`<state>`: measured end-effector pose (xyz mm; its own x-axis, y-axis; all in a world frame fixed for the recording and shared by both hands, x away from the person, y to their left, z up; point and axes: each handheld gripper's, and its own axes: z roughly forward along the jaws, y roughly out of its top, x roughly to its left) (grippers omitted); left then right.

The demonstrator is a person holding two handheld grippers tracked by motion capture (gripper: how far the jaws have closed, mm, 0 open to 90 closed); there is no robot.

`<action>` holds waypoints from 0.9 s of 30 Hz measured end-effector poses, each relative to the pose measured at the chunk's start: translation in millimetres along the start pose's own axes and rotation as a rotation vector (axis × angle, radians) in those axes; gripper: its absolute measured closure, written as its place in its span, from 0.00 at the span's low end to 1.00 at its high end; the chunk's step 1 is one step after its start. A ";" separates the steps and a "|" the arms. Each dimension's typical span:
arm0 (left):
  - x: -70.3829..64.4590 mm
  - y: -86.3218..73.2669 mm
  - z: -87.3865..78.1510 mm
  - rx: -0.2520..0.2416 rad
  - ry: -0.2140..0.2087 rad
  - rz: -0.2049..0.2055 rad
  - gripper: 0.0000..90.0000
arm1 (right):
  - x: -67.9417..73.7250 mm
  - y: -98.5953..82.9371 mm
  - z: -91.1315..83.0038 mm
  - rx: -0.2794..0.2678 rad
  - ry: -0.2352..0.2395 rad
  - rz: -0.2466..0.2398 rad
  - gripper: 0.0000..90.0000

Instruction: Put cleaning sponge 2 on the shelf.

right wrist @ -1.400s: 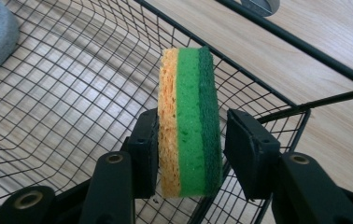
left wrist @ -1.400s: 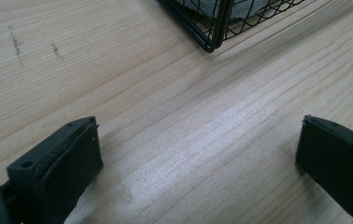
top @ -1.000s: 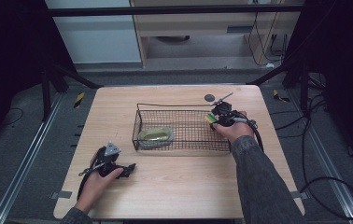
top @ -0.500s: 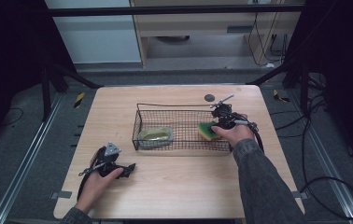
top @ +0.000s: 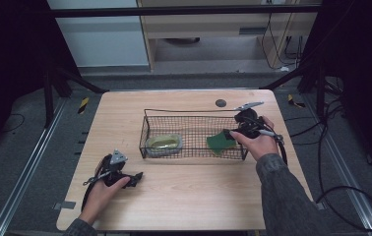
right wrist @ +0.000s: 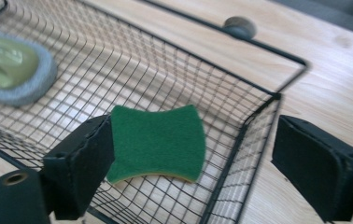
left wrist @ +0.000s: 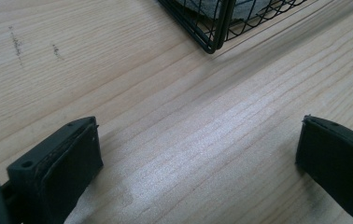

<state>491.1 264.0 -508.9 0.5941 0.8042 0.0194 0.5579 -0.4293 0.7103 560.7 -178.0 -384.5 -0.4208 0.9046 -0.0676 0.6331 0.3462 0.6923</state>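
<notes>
A black wire basket (top: 194, 117) stands mid-table. Inside it at the right end lies a green scouring sponge (top: 218, 143) (right wrist: 158, 142), flat on the mesh. At the left end lies a grey-rimmed, yellow-green scrubber (top: 164, 144) (right wrist: 6, 70). My right gripper (top: 234, 132) (right wrist: 191, 163) hovers at the basket's right end, open, its jaws spread wide with the sponge loose beside the left one. My left gripper (top: 136, 178) (left wrist: 198, 163) rests open on the bare table near the front left, nothing between its jaws. The basket's corner (left wrist: 214, 32) lies ahead of it.
A small dark round disc (top: 221, 103) (right wrist: 239, 25) lies on the table behind the basket. Bare wood (top: 189, 196) stretches in front of the basket. Cables trail off the table's right side.
The right gripper carried the green sponge down into the basket's right end and opened, leaving it on the mesh. The left gripper stayed put.
</notes>
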 end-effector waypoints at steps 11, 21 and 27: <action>0.1 0.2 0.2 0.000 0.000 0.000 0.00 | -22.0 -42.0 -45.6 -0.134 -0.055 0.091 0.08; 0.0 0.2 0.2 0.000 0.000 -0.001 0.00 | -29.4 -100.3 -60.1 -0.138 -0.057 0.115 0.09; 0.0 0.2 0.3 -0.001 0.001 -0.001 0.00 | -30.6 -129.5 -42.4 -0.111 -0.039 0.135 0.11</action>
<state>491.3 263.8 -508.9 0.5928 0.8051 0.0190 0.5582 -0.4277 0.7110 464.1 -261.1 -441.7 -0.3096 0.9509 0.0049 0.6053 0.1931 0.7722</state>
